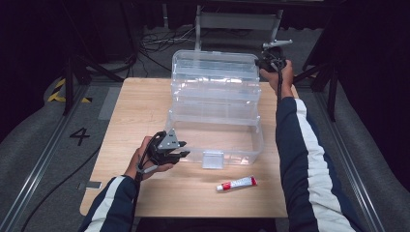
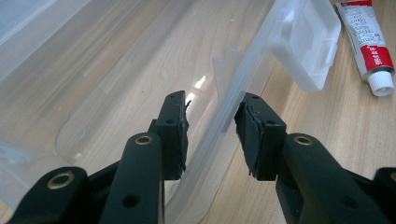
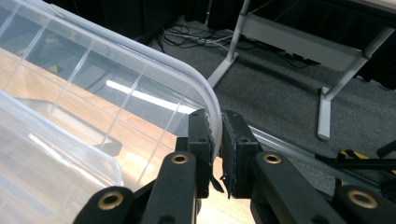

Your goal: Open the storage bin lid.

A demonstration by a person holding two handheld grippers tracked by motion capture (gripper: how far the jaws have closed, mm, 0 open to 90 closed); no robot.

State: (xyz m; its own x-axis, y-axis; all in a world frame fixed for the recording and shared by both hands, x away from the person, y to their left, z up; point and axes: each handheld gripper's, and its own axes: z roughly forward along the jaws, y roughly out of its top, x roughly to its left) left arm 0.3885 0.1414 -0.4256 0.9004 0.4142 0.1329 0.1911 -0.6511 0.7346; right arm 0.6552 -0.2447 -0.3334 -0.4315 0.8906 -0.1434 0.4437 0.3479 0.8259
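A clear plastic box (image 1: 256, 145) stands open on the wooden table, its tiered trays and lid (image 1: 215, 60) folded back toward the far side. My left gripper (image 1: 183, 155) is at the box's front left corner. In the left gripper view its jaws (image 2: 212, 116) straddle the front wall (image 2: 224, 107), and a gap shows on each side of the wall. My right gripper (image 1: 263, 62) is at the lid's far right corner. In the right gripper view this gripper (image 3: 217, 135) is shut on the lid's curved rim (image 3: 205, 91).
A red and white tube (image 1: 237, 183) lies on the table in front of the box, its white cap (image 2: 382, 84) showing in the left gripper view. The box's front latch (image 1: 212, 159) hangs down. Beyond the table are grey floor, cables and a metal frame (image 3: 327, 51).
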